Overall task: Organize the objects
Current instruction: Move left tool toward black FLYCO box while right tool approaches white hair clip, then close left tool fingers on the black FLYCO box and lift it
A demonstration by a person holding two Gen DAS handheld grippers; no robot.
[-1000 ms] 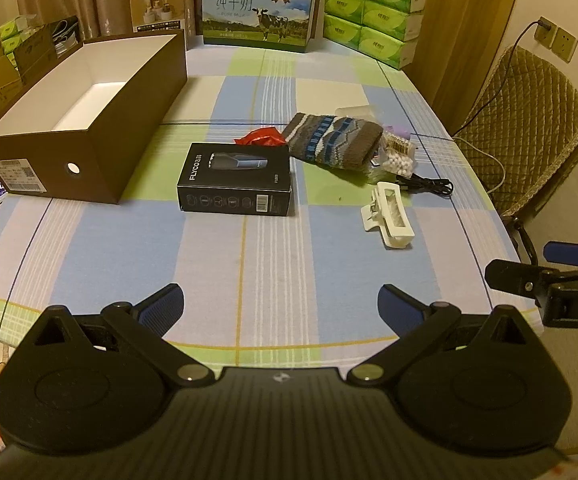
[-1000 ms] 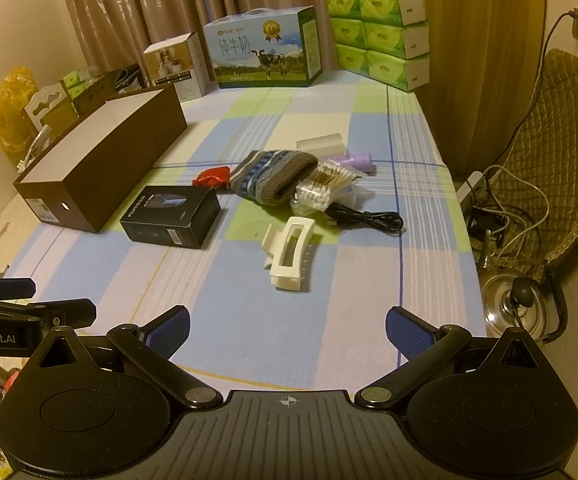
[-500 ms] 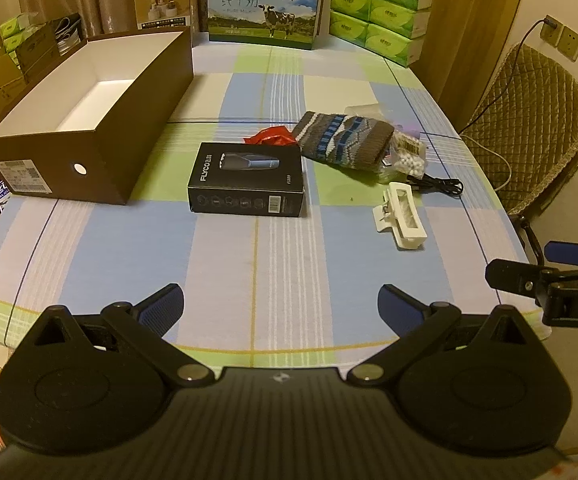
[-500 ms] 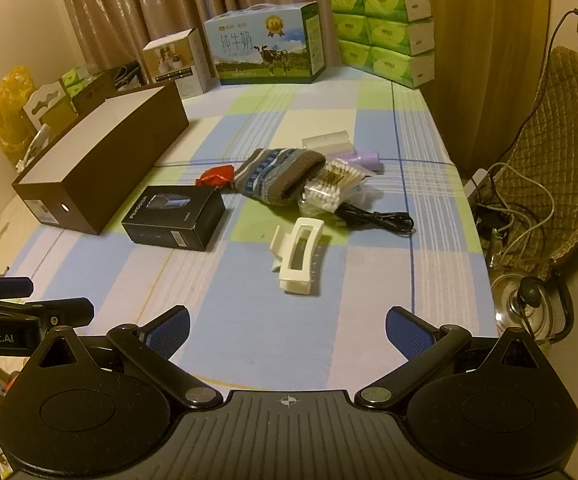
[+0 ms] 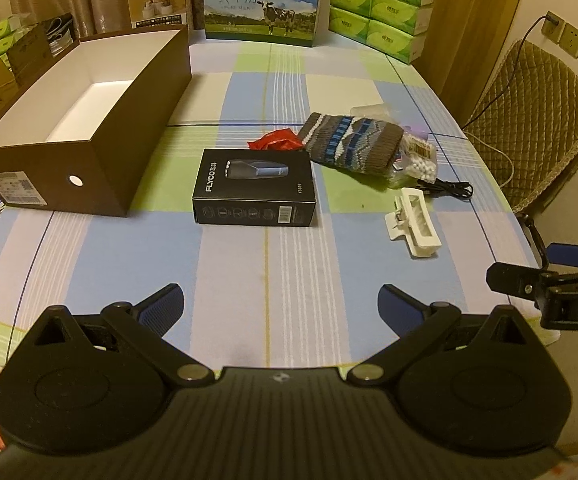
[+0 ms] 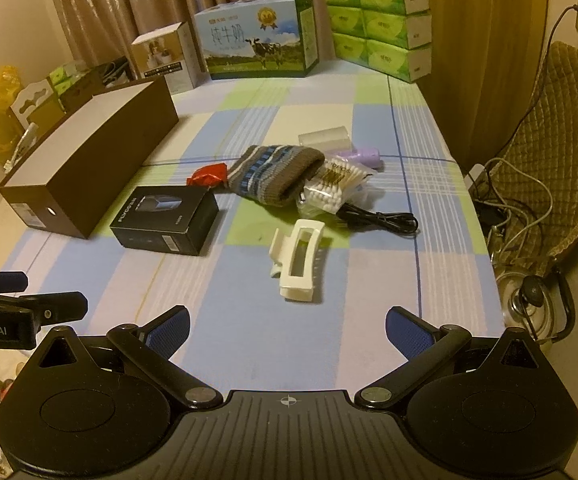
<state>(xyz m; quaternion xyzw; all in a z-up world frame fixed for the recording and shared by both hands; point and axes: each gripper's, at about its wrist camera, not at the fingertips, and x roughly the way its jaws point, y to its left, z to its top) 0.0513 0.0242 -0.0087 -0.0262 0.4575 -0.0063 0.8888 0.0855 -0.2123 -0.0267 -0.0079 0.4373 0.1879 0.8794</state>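
Note:
An open brown box [image 5: 89, 128] with a white inside stands at the left of the table; it also shows in the right wrist view [image 6: 89, 168]. A black FLYCO box [image 5: 255, 186] [image 6: 165, 220], a red wrapper [image 5: 275, 140], a knitted sock [image 5: 353, 146] [image 6: 277, 172], a bag of cotton swabs [image 6: 331, 190], a black cable [image 6: 381, 220] and a white hair claw [image 5: 413, 222] [image 6: 299, 266] lie mid-table. My left gripper [image 5: 281, 306] is open and empty near the front edge. My right gripper [image 6: 287, 328] is open and empty, just short of the claw.
A milk carton box [image 5: 263, 4], green tissue packs [image 5: 381, 4] and a small white box [image 5: 157, 0] stand at the table's far end. A padded chair [image 5: 537, 120] stands at the right. A clear case [image 6: 323, 138] and a purple item [image 6: 361, 158] lie behind the sock.
Both grippers have moved a little forward over the table, so the objects sit closer in view. Both stay open and empty.

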